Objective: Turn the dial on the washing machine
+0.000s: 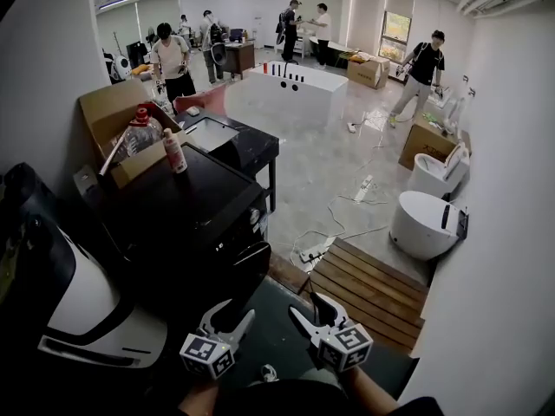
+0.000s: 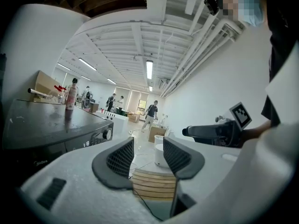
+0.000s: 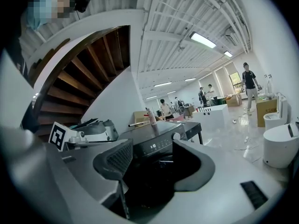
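Though well apart from both grippers, spotted the dial (image 3: 176,136) as a pale round knob at the right end of the control panel on the black washing machine (image 1: 191,211), just under its top edge. Found the right gripper (image 3: 152,155) spread and empty, aimed about level at the machine's front, with the knob a little above the gap. Found the left gripper (image 2: 147,155) spread wide and empty too, aimed past the machine toward a wooden platform (image 2: 152,183). Judged the approach to be the step in hand: best to bring one gripper, likely the right, square onto the knob, pads on opposite sides of its rim, then close gently before rolling the wrist. Noted a bottle (image 1: 175,152) standing on the machine's top and a cardboard box (image 1: 108,111) behind, well clear of the knob.
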{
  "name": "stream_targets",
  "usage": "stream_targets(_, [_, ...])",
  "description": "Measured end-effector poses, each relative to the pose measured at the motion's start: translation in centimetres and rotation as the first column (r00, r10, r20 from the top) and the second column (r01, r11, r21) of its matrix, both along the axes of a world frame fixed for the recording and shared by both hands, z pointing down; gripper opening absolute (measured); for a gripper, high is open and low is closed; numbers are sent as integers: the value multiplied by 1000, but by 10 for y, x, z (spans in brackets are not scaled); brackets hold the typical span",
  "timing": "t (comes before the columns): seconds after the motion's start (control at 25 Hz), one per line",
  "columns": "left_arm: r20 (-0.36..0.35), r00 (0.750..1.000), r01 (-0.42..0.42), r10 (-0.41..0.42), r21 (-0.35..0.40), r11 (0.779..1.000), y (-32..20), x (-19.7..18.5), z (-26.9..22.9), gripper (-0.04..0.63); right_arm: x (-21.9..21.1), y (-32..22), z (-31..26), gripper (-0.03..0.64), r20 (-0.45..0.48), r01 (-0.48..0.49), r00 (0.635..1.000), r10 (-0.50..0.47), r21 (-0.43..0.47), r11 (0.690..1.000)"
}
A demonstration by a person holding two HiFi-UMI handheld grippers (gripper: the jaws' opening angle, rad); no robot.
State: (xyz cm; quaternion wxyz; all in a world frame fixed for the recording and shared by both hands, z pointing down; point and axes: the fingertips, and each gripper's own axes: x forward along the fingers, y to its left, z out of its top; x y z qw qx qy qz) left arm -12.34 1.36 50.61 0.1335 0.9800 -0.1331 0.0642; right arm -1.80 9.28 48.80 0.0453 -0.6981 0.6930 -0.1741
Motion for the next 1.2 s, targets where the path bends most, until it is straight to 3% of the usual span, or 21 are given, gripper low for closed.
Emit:
stream_targets(0.28, [20, 999, 42, -41, -23, 999, -18, 35, 10, 190, 39, -25, 10, 247, 6, 54, 999, -54, -27, 998])
stream_targets(0.44, [20, 989, 150, -149, -29, 988, -31, 59, 13, 190, 72, -41, 15, 247, 2, 147, 989, -147, -49, 988])
stream_targets(0.64, [2, 958, 288, -288, -30, 957, -31, 108, 11, 189, 123, -55, 15, 247, -33, 299, 953, -302, -75, 951])
stream_targets(0.88, [0, 898, 440, -440, -49, 897, -18, 141, 19, 189, 169, -60, 26, 246, -40, 426, 901, -432, -98, 899])
stream_targets(1.2, [31, 790, 613, -612, -62, 788, 6, 136, 28, 189, 193, -72, 28, 245, -56, 540, 835, -547, -102, 835])
